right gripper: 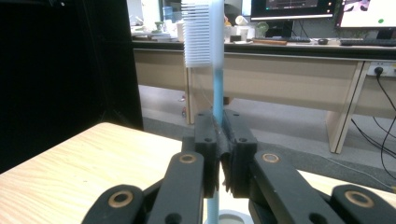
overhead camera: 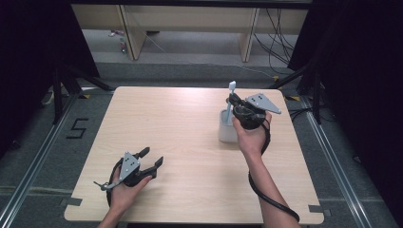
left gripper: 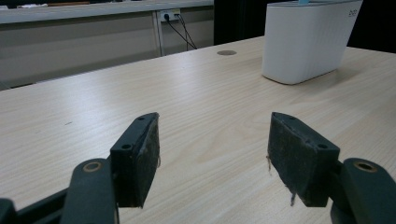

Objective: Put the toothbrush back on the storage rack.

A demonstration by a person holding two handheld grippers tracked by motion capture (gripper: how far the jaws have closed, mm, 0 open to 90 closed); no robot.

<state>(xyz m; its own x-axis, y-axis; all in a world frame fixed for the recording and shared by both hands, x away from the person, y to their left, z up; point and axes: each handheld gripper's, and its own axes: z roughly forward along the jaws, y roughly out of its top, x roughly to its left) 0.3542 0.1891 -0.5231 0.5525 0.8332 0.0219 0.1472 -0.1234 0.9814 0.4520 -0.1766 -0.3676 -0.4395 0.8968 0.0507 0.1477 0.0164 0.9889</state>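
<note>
Right gripper (right gripper: 218, 140) pinches the toothbrush (right gripper: 215, 84) upright, seemingly directly above the white cup (overhead camera: 227, 128) near the table's right edge; left gripper (left gripper: 212, 158) spread, idle.

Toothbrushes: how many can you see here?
1. The toothbrush stands upright, bristles up, clamped in the right gripper directly above the white holder on the table's far right. Any others inside the holder would be hidden.

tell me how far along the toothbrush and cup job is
Done: the right gripper is shut on the toothbrush, bristles up. In hand: the brush stands upright above the white cup, its lower end at the cup's mouth. Whether it's going in or coming out isn't clear. The left gripper rests open, holding nothing.
</note>
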